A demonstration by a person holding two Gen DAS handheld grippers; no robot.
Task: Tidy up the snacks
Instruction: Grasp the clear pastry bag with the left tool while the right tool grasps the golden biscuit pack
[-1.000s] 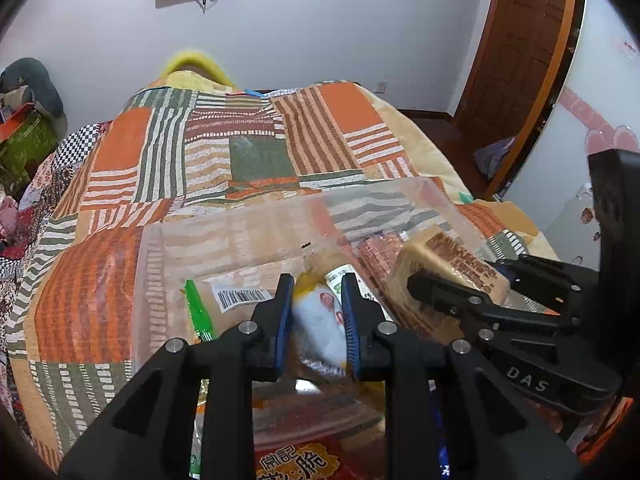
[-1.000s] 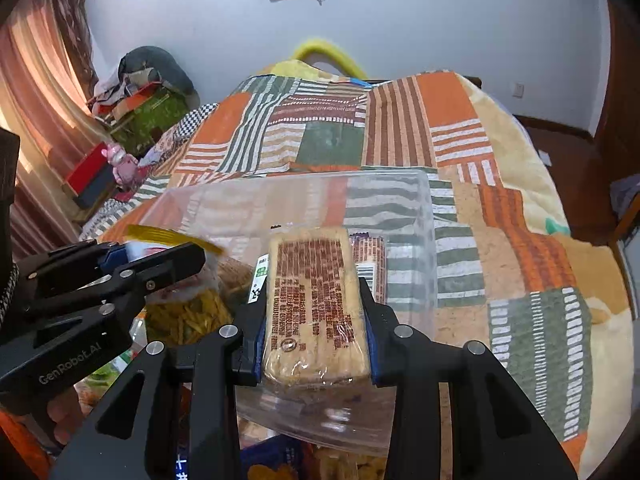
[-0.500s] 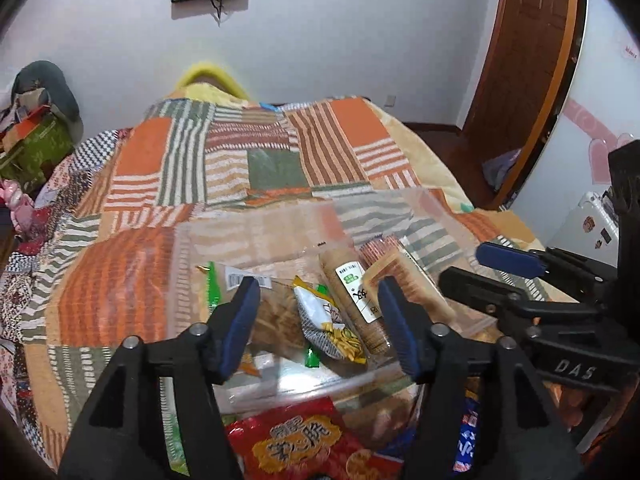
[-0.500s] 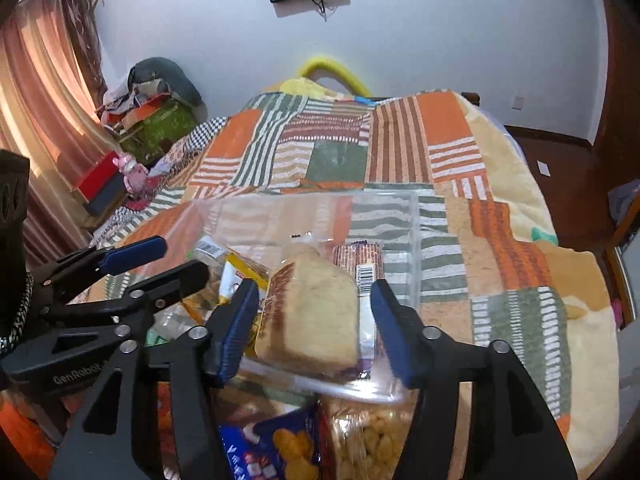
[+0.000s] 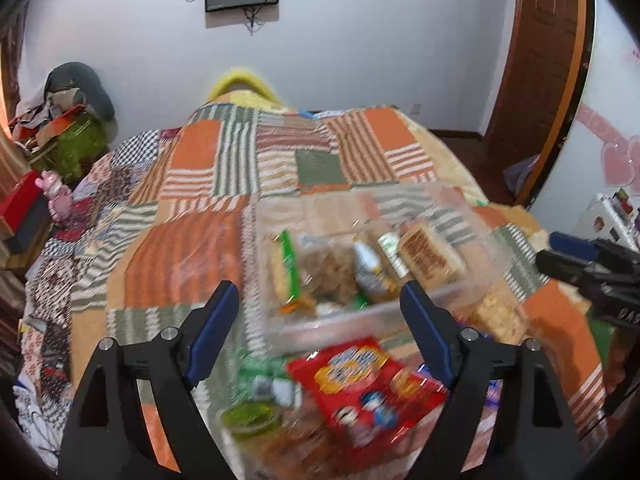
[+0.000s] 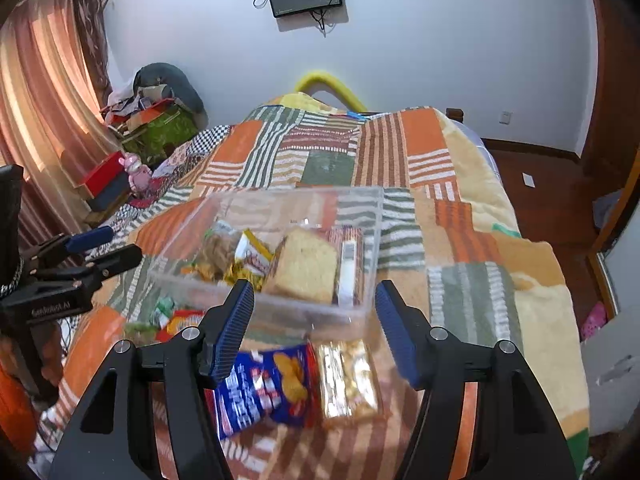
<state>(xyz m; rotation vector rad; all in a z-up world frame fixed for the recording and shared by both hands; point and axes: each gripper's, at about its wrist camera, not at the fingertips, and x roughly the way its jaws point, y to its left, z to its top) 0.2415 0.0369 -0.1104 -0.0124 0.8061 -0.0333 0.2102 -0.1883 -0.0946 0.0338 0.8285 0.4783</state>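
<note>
A clear plastic bin (image 5: 472, 216) (image 6: 360, 204) sits on the patchwork bedspread and holds several snacks: a green-edged packet (image 5: 288, 272), a white-yellow packet (image 5: 370, 270) and a tan cake pack (image 5: 430, 254) (image 6: 306, 266). My left gripper (image 5: 320, 312) is open and empty, just in front of the bin. My right gripper (image 6: 314, 314) is open and empty, at the bin's near wall. In front of the bin lie a red snack bag (image 5: 360, 384), a green packet (image 5: 260, 376), a blue cookie bag (image 6: 268, 388) and a golden clear pack (image 6: 348, 380).
The bedspread (image 5: 192, 248) stretches far and left of the bin. A heap of boxes and clothes (image 6: 156, 120) stands at the left wall. Wooden floor (image 6: 552, 192) and a door (image 5: 536, 52) lie to the right of the bed.
Both grippers opened and let go of their snacks, which now lie in the bin. Both grippers pulled back and up from the bin.
</note>
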